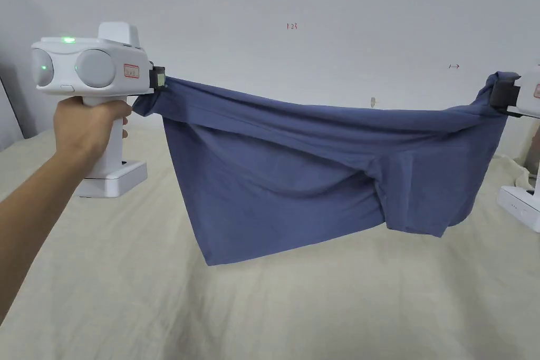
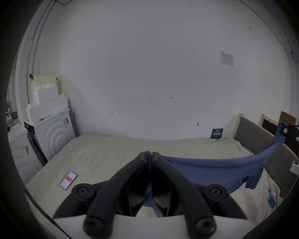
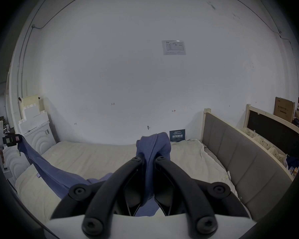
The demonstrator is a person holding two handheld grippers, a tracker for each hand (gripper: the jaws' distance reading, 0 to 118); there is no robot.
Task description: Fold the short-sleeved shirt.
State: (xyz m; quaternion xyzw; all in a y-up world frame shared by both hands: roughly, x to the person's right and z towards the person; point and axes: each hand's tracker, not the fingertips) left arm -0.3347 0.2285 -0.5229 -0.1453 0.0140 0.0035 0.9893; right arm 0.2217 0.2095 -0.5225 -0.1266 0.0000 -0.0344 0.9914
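A: Now, starting at nine o'clock in the head view: a hand (image 1: 87,126) grips the handle of the left hand-held gripper (image 1: 160,78). Jaws?

B: Closed flat on one end of the blue shirt (image 1: 295,176). In the left gripper view the left hand-held gripper (image 2: 149,158) has both jaws pressed together, with a thin strip of the shirt (image 2: 205,172) pinched between them and trailing down behind.

A: And the cloth itself?

B: Strung in the air between the two tools, sagging through the middle, clear of the bed (image 1: 158,282). Lower hem hangs lowest around six o'clock; a short sleeve dangles toward four o'clock.

A: Far end, three o'clock?

B: Right hand-held gripper (image 1: 503,95), partly cut by the frame edge, cloth bunched over its tip. In the right gripper view the right hand-held gripper (image 3: 149,159) has its jaws held narrowly apart by a thick wad of the shirt (image 3: 152,149) that both press on; fabric humps up above the tips.

A: Anything else?

B: A phone (image 2: 68,180) lies on the bed at eight o'clock in the left gripper view, well apart from the shirt. A grey padded headboard (image 3: 231,153) runs along the bed's right side. White wall (image 1: 316,8) behind.
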